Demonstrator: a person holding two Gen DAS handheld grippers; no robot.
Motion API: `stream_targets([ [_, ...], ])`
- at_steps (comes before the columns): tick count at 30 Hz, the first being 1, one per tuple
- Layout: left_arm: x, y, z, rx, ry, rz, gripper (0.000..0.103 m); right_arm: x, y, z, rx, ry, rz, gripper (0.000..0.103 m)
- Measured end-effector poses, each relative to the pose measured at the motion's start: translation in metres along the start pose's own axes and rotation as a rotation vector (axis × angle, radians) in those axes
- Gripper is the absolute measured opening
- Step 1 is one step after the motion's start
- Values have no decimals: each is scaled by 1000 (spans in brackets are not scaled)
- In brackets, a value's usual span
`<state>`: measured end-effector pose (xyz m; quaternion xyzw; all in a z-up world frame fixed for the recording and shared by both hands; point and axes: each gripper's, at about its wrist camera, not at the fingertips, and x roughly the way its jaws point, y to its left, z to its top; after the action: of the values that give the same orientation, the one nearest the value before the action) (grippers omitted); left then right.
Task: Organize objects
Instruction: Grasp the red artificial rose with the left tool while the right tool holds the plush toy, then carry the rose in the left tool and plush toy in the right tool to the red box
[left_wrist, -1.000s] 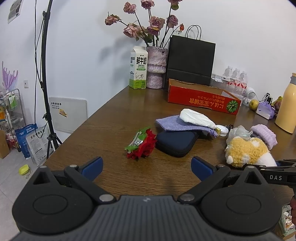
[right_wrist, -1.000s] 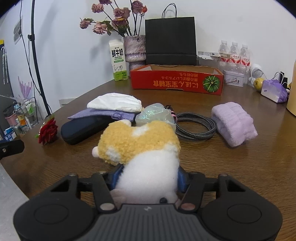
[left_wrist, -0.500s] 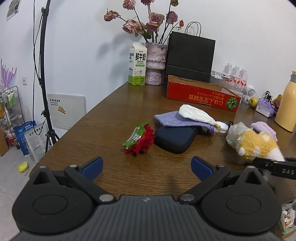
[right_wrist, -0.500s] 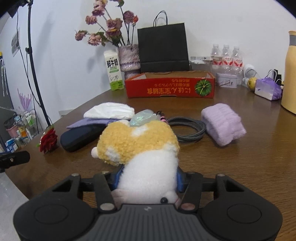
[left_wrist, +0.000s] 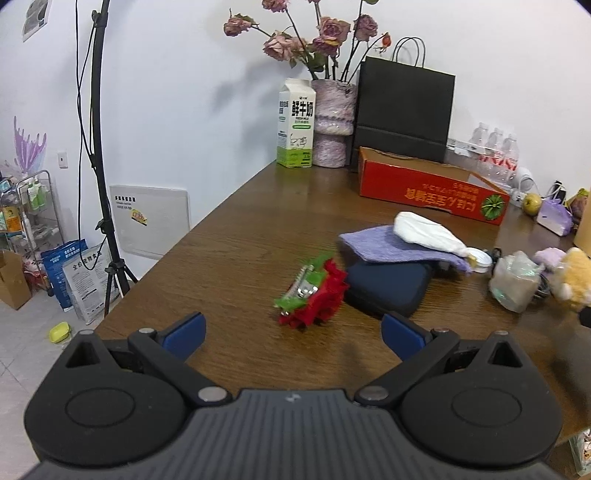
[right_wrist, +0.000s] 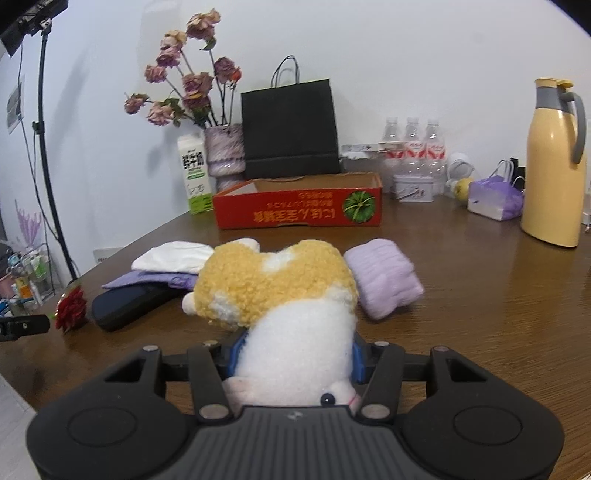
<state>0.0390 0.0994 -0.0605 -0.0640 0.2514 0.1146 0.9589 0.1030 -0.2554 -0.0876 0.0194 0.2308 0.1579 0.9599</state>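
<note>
My right gripper (right_wrist: 295, 360) is shut on a yellow and white plush toy (right_wrist: 280, 295), held above the wooden table (right_wrist: 480, 295); the toy (left_wrist: 572, 277) shows at the right edge of the left wrist view. My left gripper (left_wrist: 291, 332) stands open and empty, just short of a red fabric rose (left_wrist: 314, 295). Behind the rose lie a dark blue case (left_wrist: 388, 284), a purple cloth (left_wrist: 391, 243) and a white cloth (left_wrist: 424, 230). A red cardboard box (right_wrist: 299, 206) stands open at the back. A lilac rolled towel (right_wrist: 384, 280) lies right of the toy.
At the back stand a milk carton (left_wrist: 295, 125), a vase of dried roses (left_wrist: 332, 125), a black paper bag (left_wrist: 402, 110) and water bottles (right_wrist: 413, 147). A yellow thermos (right_wrist: 554, 166) and a purple pouch (right_wrist: 495, 199) sit at the right. A crumpled clear bag (left_wrist: 517, 280) lies by the case.
My right gripper has lifted the plush toy off the table and carried it rightward, uncovering the clear bag. The left gripper has crept closer to the red rose.
</note>
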Motion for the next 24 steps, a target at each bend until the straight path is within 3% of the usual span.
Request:
stream_targets([
  [17,64,-2,18,45,53,36,101,-3,-2,0,-3,-5,-9,51],
  [19,67,-2,16,48,69,25,95,-3,-2,0,-2,-4,-9,51],
  [21,69,-2,14,49,78,3,69,-3,-3,0,-2,-3,-8,51],
  [22,67,-3,14,52,66,1,60,-3,-3,0,-2,-3,-7,51],
  [23,65,-4,14,51,59,-5,41,-3,-2,0,-3,-3,-7,51],
  [24,64,-4,14,46,57,-12,40,-2,-2,1,-3,-3,-6,51],
])
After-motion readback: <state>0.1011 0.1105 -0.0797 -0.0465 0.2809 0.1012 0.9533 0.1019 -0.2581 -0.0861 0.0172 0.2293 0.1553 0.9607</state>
